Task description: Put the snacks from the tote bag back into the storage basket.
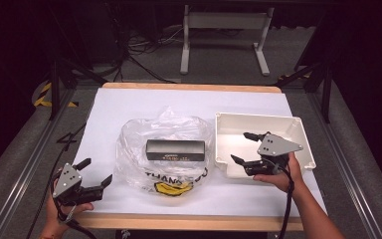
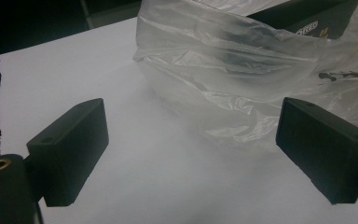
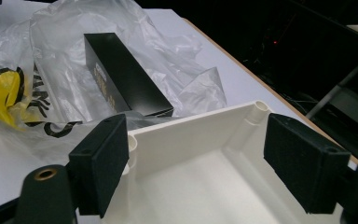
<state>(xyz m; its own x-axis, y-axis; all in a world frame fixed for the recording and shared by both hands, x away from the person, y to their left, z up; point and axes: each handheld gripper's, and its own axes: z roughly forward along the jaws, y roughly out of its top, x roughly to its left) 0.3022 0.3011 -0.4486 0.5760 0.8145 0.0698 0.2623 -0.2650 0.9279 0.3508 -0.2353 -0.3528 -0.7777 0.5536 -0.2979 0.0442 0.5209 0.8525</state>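
The black box (image 1: 174, 149) is seen lying on the clear plastic bag (image 1: 134, 144) at the middle of the bench (image 1: 109, 107). The right tongs (image 1: 242, 147) are held spread and empty over the white bin (image 1: 283, 124), just right of the box. The left tongs (image 1: 95, 173) are held spread and empty, near the bag's left edge.

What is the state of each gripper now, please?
Left gripper: open, holding nothing, beside the plastic bag.
Right gripper: open, holding nothing, over the white bin.
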